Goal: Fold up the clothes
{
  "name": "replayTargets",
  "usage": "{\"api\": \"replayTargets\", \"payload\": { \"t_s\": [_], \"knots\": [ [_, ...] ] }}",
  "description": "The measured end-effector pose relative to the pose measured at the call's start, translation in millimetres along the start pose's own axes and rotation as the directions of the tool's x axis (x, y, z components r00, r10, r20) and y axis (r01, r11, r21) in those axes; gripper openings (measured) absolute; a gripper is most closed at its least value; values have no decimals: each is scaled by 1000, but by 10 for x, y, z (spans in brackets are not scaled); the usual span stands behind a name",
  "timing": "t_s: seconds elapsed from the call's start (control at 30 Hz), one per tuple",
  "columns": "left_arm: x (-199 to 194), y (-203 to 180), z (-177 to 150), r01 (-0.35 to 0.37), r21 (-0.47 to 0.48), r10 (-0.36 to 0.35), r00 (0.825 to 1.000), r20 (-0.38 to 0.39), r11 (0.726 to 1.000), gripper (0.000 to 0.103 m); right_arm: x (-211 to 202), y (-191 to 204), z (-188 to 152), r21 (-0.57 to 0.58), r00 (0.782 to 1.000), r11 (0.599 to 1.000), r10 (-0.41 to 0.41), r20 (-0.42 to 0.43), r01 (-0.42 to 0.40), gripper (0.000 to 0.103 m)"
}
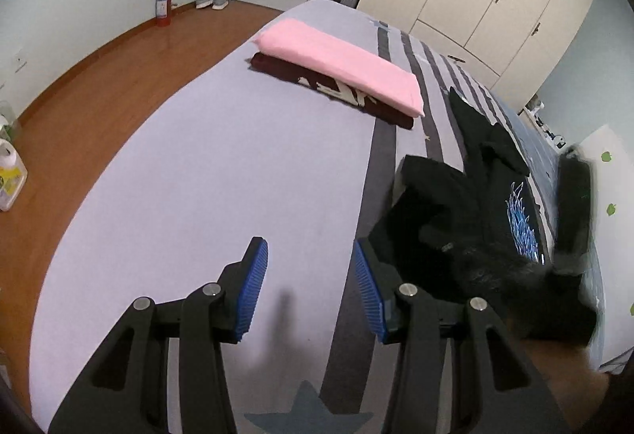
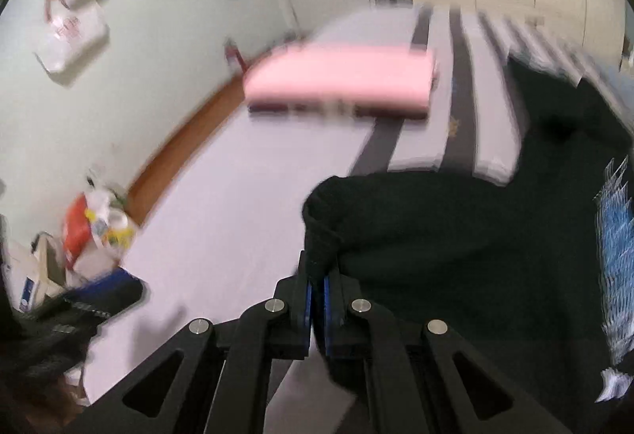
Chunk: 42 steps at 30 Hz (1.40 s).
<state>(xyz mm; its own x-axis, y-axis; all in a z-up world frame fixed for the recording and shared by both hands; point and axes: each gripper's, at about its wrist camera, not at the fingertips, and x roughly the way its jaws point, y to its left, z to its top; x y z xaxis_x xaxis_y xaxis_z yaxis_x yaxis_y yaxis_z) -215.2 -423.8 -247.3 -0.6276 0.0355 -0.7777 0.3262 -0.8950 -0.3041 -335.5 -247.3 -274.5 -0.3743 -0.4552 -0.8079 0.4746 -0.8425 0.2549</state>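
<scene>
**Black garment pinched on the right, left tool idle**

Right tool (image 2: 316,289): pads closed tight on a bunched edge of the black garment (image 2: 455,236), which fills the lower right of the right wrist frame. That view is smeared, so detail is poor. A blue-white print shows at its far right.

Left tool (image 1: 311,287): wide apart, holding nothing, over bare bed (image 1: 198,176) at the bottom of its frame. Garment crumpled at right of that view.

Folded pink piece (image 1: 337,65) sits on a dark folded one (image 1: 285,71), upper centre, well apart from the black garment.

My read: soft, limp, light cloth; it will sag and drag. I'd take a second hold on a hem or shoulder seam, not on the bunched middle.
</scene>
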Motion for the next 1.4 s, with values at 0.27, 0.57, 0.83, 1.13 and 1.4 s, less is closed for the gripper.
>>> {"api": "replayTargets", "payload": {
  "t_s": [0.27, 0.57, 0.83, 1.13, 1.4],
  "knots": [
    [199, -126, -85, 68, 0, -68, 996, -56, 998, 42, 23, 21, -239, -18, 998, 997, 69, -6, -69, 40],
    [577, -471, -196, 97, 23, -93, 986, -140, 995, 54, -814, -819, -555, 43, 996, 997, -67, 58, 65, 45],
    [977, -629, -202, 103, 29, -97, 980, -172, 994, 34, -1164, -2084, -1212, 216, 967, 942, -249, -60, 256, 45],
    [982, -688, 77, 19, 124, -4, 993, -122, 992, 5, -1285, -2289, -1567, 288, 967, 923, -240, -90, 256, 45],
    [1112, -690, 182, -42, 165, 65, 988, -138, 985, 7, -1395, -2399, -1700, 280, 968, 926, -238, -85, 252, 45]
  ]
}}
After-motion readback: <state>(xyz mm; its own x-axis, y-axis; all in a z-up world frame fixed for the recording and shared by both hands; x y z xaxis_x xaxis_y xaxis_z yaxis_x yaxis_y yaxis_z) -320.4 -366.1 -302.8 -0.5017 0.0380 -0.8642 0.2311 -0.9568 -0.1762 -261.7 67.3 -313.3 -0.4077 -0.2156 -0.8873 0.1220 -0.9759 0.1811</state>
